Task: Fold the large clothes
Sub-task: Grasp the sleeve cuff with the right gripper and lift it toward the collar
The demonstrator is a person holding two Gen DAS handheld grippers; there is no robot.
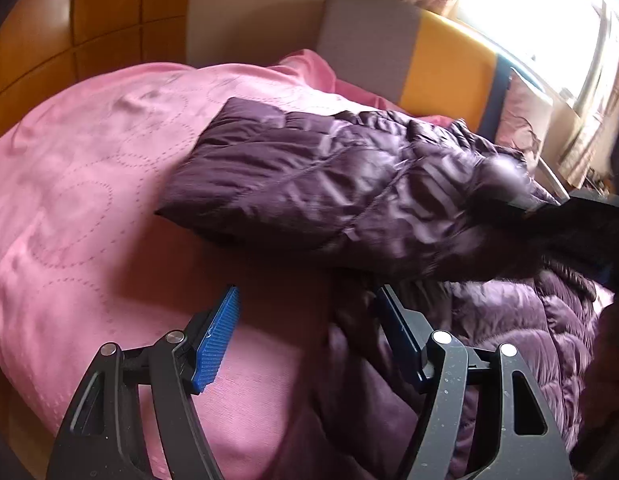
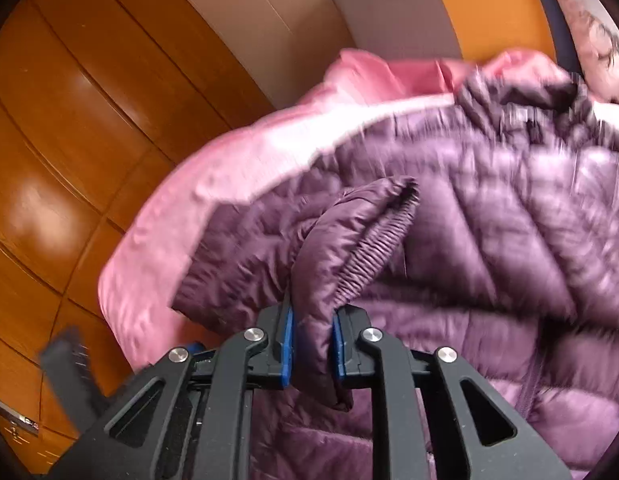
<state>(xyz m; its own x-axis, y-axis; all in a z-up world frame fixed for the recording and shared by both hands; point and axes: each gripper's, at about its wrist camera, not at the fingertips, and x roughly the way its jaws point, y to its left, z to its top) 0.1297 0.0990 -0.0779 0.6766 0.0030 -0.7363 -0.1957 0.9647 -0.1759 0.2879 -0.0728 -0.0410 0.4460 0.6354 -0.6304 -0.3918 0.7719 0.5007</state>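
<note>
A purple quilted jacket (image 1: 329, 188) lies on a bed covered with a pink bedspread (image 1: 89, 200). In the left wrist view, one folded part of the jacket stretches from the centre toward 3 o'clock, and more of it is bunched at 4 o'clock, near the lower right edge.

The left gripper (image 1: 305, 312) is at 6 o'clock in its own view, with its jaws spread apart. The left blue pad (image 1: 217, 340) hangs over bare pink bedspread. The right finger is just beside a dark fold of the jacket; I cannot tell if it touches it. Nothing is pinched between the jaws.

The right gripper (image 2: 312, 344) is pressed together on the sleeve (image 2: 329, 264) of the jacket, near its elastic cuff (image 2: 373, 248). The sleeve fabric is squeezed between the two blue pads (image 2: 287, 338) and rises toward 1 o'clock, above the body of the jacket.

Behind the bed, a wooden wardrobe (image 2: 69, 120) fills the side from 8 to 11 o'clock. A bright window with curtains (image 1: 549, 20) is at 1 o'clock in the left wrist view.
</note>
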